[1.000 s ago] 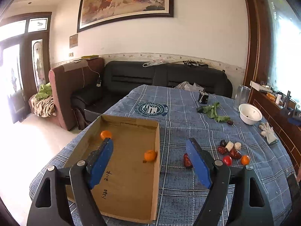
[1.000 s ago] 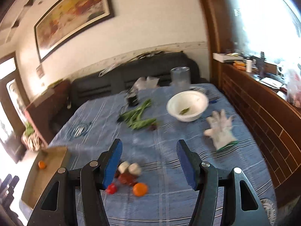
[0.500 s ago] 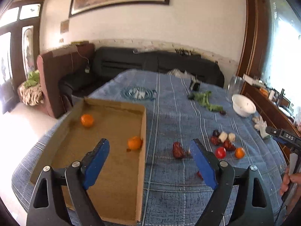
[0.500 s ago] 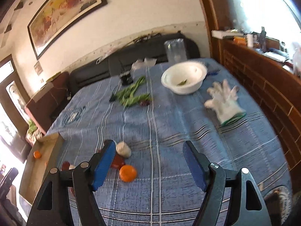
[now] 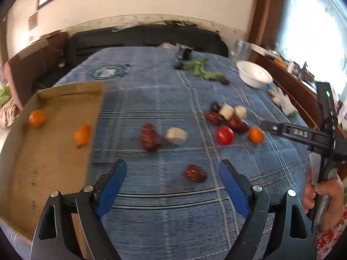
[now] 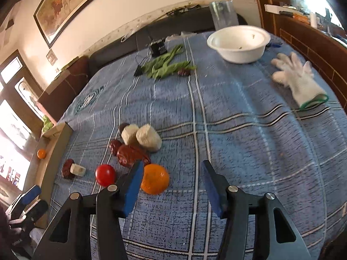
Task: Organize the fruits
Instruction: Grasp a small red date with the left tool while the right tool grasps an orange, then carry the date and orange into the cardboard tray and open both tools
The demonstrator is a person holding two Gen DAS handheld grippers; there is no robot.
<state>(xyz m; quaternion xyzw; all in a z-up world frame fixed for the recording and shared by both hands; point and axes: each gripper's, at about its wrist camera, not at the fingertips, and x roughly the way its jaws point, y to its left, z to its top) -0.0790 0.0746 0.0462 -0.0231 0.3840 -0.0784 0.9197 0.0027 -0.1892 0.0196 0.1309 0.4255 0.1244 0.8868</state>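
A loose orange lies on the blue checked cloth, between the fingers of my right gripper and close to the left finger. The jaws are closing and the right pad is still clear of it. Beside it are a red tomato, dark red dates and white chunks. My left gripper stands open low over the cloth, with a single date just ahead between its fingers. Left of it, the cardboard box holds two oranges.
At the far side of the table are a white bowl, a white glove, green leaves and a glass jar. A dark sofa runs behind the table. A wooden ledge runs along the right.
Both grippers have come down toward the cloth. The left one has swung right from over the box to the loose dates. The right one has dropped onto the orange and its jaws have narrowed.
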